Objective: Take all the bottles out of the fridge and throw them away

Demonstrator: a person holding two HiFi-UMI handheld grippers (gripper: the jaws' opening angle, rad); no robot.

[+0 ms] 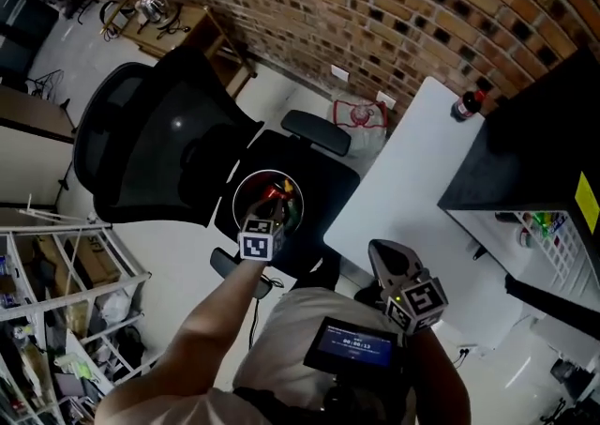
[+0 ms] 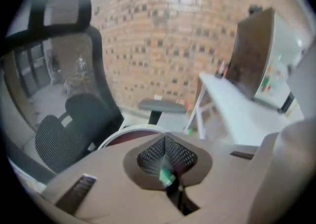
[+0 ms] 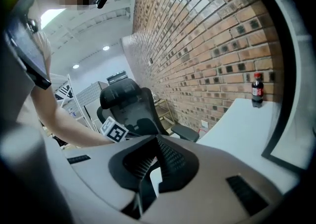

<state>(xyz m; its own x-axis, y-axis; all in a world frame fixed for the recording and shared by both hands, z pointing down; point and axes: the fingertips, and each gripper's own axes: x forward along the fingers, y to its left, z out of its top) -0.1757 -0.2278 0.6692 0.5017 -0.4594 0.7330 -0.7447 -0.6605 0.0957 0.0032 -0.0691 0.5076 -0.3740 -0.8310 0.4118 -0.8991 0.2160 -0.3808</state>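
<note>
A round white-rimmed bin (image 1: 239, 190) stands on the black seat below me, with several bottles (image 1: 278, 196) inside showing red, green and yellow. My left gripper (image 1: 265, 219) hangs right over the bin, jaws shut. In the left gripper view the left gripper (image 2: 167, 161) is shut, with the bin rim (image 2: 129, 131) under it and a small green bit at the gap. My right gripper (image 1: 389, 259) is near my body, shut and empty, as the right gripper (image 3: 157, 161) view shows. A cola bottle (image 1: 466, 106) (image 3: 256, 89) stands on the white table (image 1: 412, 179) beside the black fridge (image 1: 525, 132).
A black office chair (image 1: 159, 142) (image 3: 128, 102) stands left of the bin. The fridge door hangs open at the right, with shelves (image 1: 548, 226) showing. A wire rack (image 1: 56, 292) fills the lower left. A red-and-white bag (image 1: 359, 116) lies by the brick wall.
</note>
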